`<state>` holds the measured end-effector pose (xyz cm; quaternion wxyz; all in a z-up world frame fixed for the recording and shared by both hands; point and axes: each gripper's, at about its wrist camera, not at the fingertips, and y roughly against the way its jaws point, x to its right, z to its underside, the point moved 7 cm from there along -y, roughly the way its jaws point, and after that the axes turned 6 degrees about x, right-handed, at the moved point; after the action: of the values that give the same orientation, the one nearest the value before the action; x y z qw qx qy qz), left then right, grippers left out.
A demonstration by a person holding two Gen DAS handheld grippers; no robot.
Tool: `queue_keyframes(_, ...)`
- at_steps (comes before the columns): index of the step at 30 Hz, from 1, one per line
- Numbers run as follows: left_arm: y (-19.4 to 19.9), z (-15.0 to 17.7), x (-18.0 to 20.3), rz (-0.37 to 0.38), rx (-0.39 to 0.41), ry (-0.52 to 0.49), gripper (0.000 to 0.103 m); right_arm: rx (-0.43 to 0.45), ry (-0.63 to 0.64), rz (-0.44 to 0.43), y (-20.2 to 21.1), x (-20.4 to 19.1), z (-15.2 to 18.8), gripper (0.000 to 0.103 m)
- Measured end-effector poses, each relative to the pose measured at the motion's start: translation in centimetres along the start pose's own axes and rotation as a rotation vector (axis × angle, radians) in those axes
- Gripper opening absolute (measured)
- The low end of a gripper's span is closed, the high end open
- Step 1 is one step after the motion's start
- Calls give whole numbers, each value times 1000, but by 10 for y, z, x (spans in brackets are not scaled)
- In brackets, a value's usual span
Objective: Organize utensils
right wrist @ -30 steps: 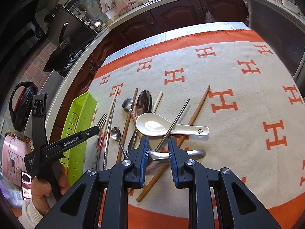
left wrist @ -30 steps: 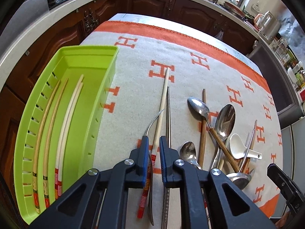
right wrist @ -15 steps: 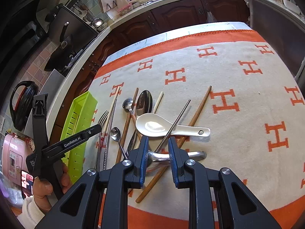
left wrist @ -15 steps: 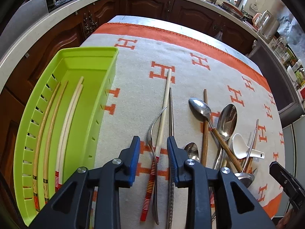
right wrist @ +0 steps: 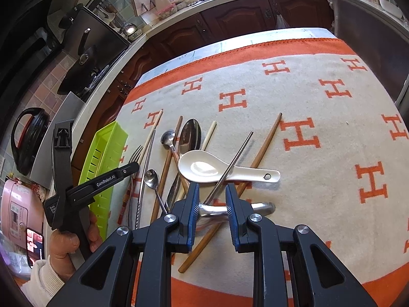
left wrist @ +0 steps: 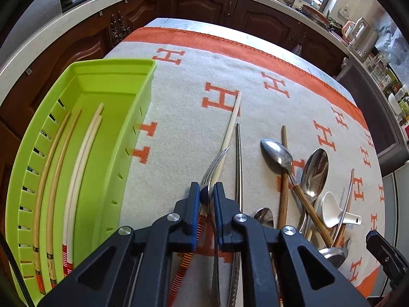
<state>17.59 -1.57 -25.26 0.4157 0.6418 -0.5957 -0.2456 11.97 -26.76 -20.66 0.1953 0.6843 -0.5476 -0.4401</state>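
My left gripper [left wrist: 205, 194] points down at the orange-and-cream cloth, and its jaws are closing. The neck of a steel fork [left wrist: 214, 162] sits between the blue pads, which press on it. A cream chopstick [left wrist: 231, 125] with a red-striped end lies right under the fork. To the left, the green tray [left wrist: 115, 64] holds two bamboo and two cream chopsticks [left wrist: 76, 153]. My right gripper [right wrist: 212, 199] hangs open over a crosswise steel handle [right wrist: 260, 207] and the end of a steel chopstick [right wrist: 237, 156]. It grips neither.
A white ceramic spoon [right wrist: 217, 168], brown chopsticks [right wrist: 263, 148], steel spoons [left wrist: 278, 153] and another steel chopstick [left wrist: 238, 166] lie heaped right of the fork. A hand [right wrist: 69, 240] holds the left gripper [right wrist: 135, 165] beside the tray [right wrist: 110, 138]. Dark cabinets ring the table.
The left jaws spread apart and have drawn together again, now around the fork's neck rather than the cream chopstick. The right gripper has stayed in place.
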Motion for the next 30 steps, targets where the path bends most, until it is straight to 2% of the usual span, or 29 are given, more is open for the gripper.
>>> queue_keyframes(4, 4, -2, -6, 1, 9, 31, 1, -1, 3, 3, -1, -1, 1, 21)
queue_keyframes(10, 13, 1, -15, 24, -4, 75, 1, 2, 18, 8, 0, -6, 2, 21)
queue_keyframes(14, 30, 2, -13, 39, -5, 50, 0, 8, 31, 13, 4, -10, 2, 21)
queue_keyframes(20, 83, -3, -18, 49, 5, 15, 0, 12, 58, 4, 10, -25, 4, 21)
queue_keyframes(30, 190, -26, -71, 11, 143, -5, 0, -14, 125, -26, 7, -73, 17, 21)
